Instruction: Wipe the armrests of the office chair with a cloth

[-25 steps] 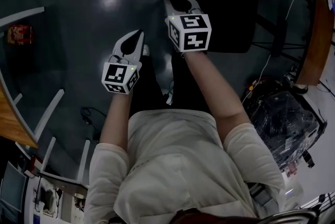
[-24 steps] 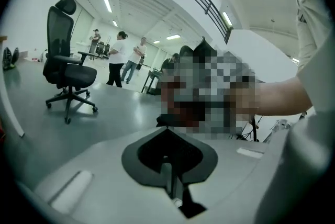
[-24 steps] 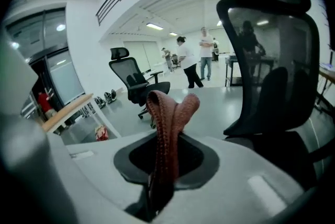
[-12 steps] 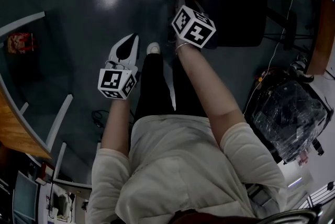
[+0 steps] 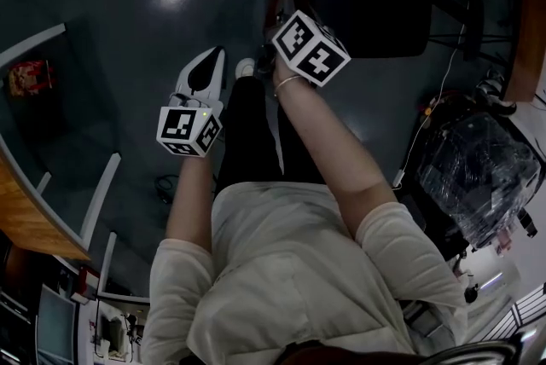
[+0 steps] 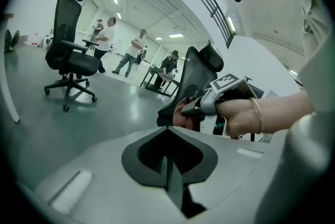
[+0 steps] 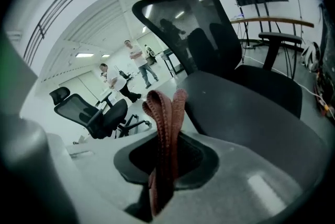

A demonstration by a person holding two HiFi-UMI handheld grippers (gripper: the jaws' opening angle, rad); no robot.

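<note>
Red cloth (image 7: 165,123) is sticking up out of the right claw (image 7: 159,183).
That claw is pinching the folded cloth just before the seat of the office chair (image 7: 246,87); the left claw (image 6: 168,168) is hovering closed and empty.

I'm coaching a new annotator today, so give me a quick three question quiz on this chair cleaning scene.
1. True or false: the left tool holds the cloth.
2. What stands right in front of the right tool? A: a black office chair. B: a kitchen sink. C: a fridge.
3. Fill the gap: the cloth's colour is ____.

Key
1. False. The left tool's jaws are together on nothing. The right tool grips the cloth.
2. A, the office chair.
3. Red.
</note>
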